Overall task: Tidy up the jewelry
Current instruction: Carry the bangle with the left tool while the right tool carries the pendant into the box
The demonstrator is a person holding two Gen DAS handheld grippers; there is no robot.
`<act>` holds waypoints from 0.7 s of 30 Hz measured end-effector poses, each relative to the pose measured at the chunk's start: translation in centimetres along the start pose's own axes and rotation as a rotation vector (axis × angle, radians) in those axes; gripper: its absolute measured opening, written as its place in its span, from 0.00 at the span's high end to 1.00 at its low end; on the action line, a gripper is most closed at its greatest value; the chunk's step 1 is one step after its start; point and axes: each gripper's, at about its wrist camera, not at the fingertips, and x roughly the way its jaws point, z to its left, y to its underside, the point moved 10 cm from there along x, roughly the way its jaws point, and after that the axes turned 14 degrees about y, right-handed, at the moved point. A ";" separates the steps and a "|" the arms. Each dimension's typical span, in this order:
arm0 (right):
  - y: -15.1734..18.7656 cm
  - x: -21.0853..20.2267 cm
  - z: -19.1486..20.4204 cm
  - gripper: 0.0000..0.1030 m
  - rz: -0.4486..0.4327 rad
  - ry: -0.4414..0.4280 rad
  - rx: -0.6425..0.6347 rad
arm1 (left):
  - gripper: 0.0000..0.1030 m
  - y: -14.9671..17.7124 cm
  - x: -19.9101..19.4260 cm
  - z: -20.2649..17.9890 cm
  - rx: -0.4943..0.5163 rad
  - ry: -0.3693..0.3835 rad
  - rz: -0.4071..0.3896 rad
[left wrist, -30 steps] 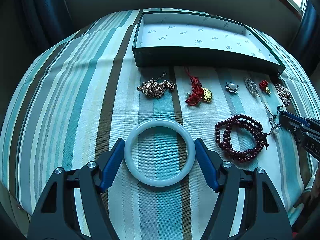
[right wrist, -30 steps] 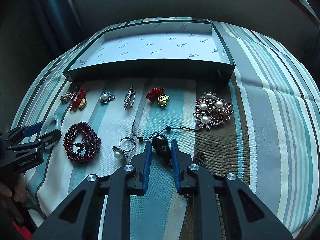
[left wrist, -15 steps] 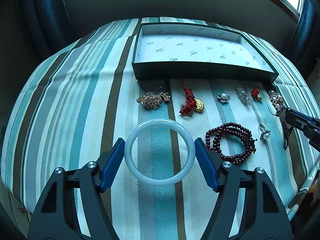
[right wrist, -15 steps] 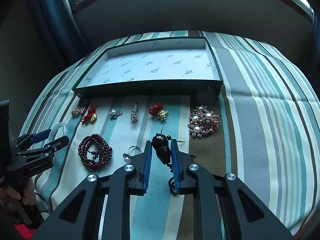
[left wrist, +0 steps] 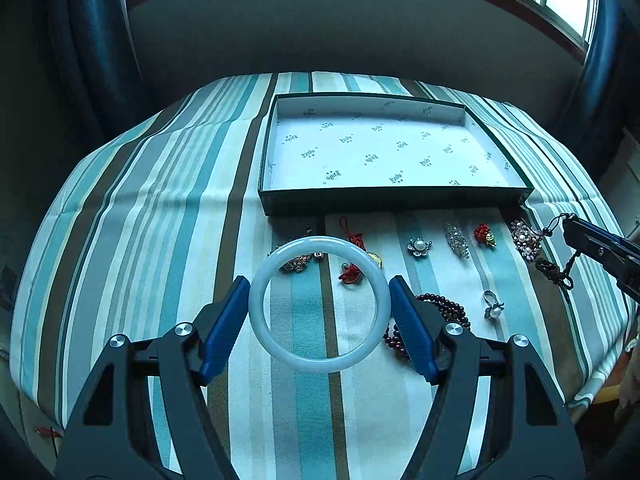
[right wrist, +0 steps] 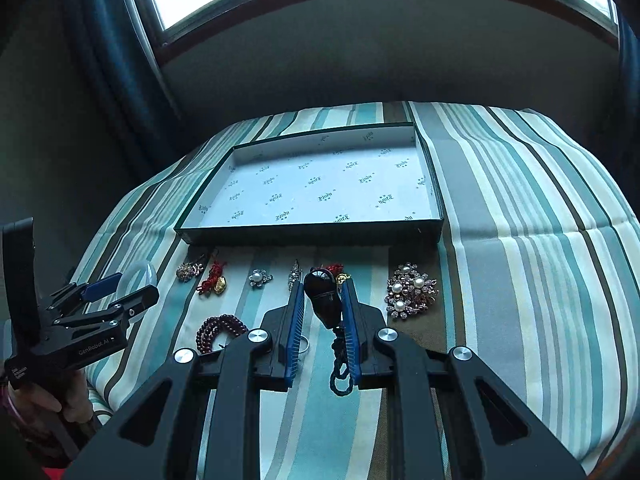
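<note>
Jewelry laid out on a striped tablecloth is shown from both wrist views, with a shallow green box set behind the row. Nothing is seen inside the box except its white printed lining. A pale jade bangle is clamped across its width by the left gripper, whose blue pads press on the ring's outer rim, and is carried above the cloth. A dark pendant is pinched between the nearly closed pads of the right gripper, its knotted green cord hanging below. Along the box's front wall are ranged a gold chain cluster, a red knot charm, a pearl flower brooch, a crystal pin and a large pearl brooch. Nearer the viewer lie a dark red bead bracelet and a pearl ring (partly hidden in the right view). Bare cloth is left on both sides of the box, and its open top is unobstructed.
</note>
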 end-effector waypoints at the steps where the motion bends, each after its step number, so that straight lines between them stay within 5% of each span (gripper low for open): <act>1: -0.5 0.0 0.1 0.81 -0.009 -0.003 0.000 | 0.31 -0.5 0.0 -0.1 0.003 0.001 -0.006; 13: -8.5 2.2 1.3 0.81 -0.103 -0.041 0.034 | 0.31 -9.3 2.3 -2.2 0.053 0.031 -0.102; 21: -11.3 6.8 2.6 0.81 -0.088 -0.048 0.043 | 0.31 -13.9 6.8 -2.5 0.088 -0.023 -0.130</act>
